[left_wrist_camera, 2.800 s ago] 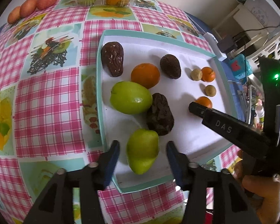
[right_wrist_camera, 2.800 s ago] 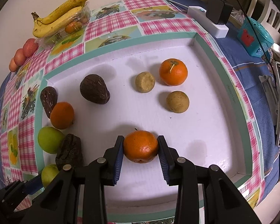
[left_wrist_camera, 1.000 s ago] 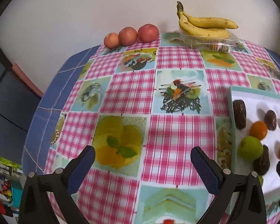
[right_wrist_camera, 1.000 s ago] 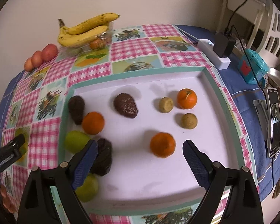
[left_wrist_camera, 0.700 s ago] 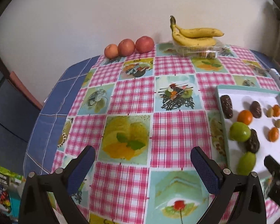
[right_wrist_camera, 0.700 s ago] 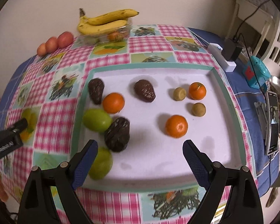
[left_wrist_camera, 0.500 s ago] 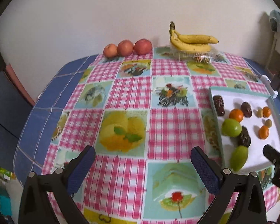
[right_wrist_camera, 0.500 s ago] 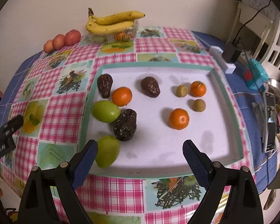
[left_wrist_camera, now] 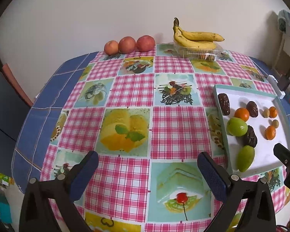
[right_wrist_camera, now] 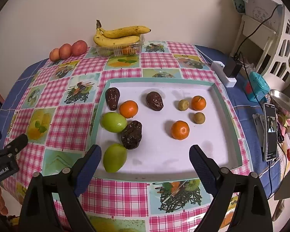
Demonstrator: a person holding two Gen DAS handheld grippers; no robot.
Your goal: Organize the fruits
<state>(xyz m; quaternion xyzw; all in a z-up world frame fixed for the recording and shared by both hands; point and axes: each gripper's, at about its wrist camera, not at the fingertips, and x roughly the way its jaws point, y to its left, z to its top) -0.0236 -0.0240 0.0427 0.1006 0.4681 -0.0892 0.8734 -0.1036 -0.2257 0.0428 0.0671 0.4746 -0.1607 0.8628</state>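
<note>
While both claws hang above checkered tablecloth [left_wrist_camera: 176,123], white tray [right_wrist_camera: 183,160] sits at table's right side. Left gripper [left_wrist_camera: 145,171] spread wide, holding nothing. Right gripper [right_wrist_camera: 145,164] spread wide too, near tray's near edge. Green fruits [right_wrist_camera: 114,121], dark dates [right_wrist_camera: 131,134], oranges [right_wrist_camera: 180,130] lie in tray. Bananas [right_wrist_camera: 119,35] far back.

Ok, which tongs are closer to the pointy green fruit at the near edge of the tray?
Right. The right tongs hang open just in front of the tray, beside the green fruit. The left tongs are open over bare tablecloth, off to its left.
</note>
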